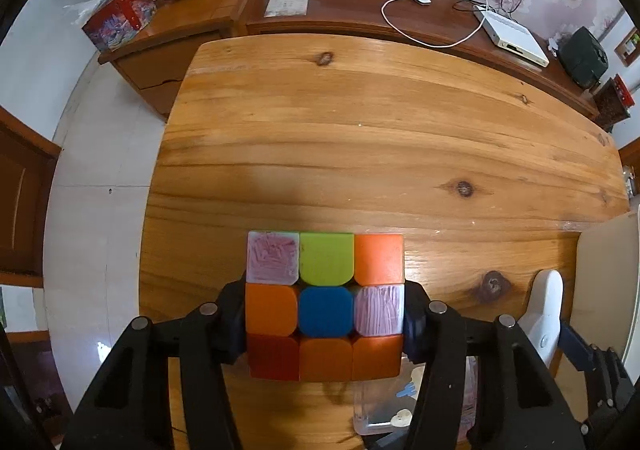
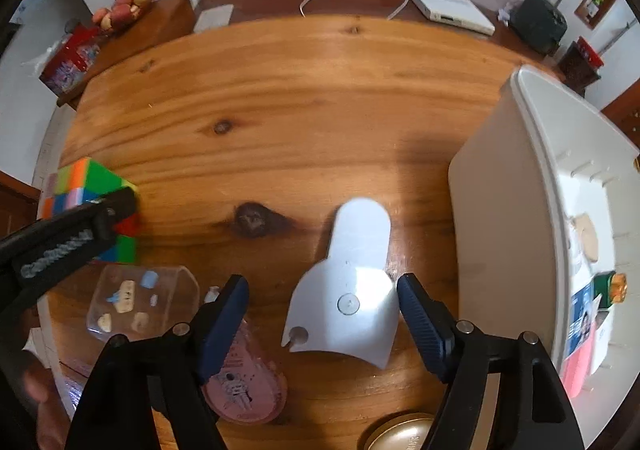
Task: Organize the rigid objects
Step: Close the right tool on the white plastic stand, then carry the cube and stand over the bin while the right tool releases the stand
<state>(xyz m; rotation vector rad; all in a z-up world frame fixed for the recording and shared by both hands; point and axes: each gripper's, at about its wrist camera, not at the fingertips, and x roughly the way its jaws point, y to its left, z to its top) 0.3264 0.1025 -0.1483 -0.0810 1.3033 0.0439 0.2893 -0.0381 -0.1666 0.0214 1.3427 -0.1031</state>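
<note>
Left hand-held gripper (image 1: 325,324) clamped on the cube (image 1: 325,306), pads pressing its left and right sides; cube held over the wooden counter (image 1: 360,122), near its front-left part. Right hand-held gripper (image 2: 322,314) spread wide, fingers either side of a white scoop-shaped piece (image 2: 348,290) lying flat, not touching it. White bin (image 2: 520,178) to the right. Clear box (image 2: 136,298) and pink tape dispenser (image 2: 244,390) nearby on the counter.
</note>
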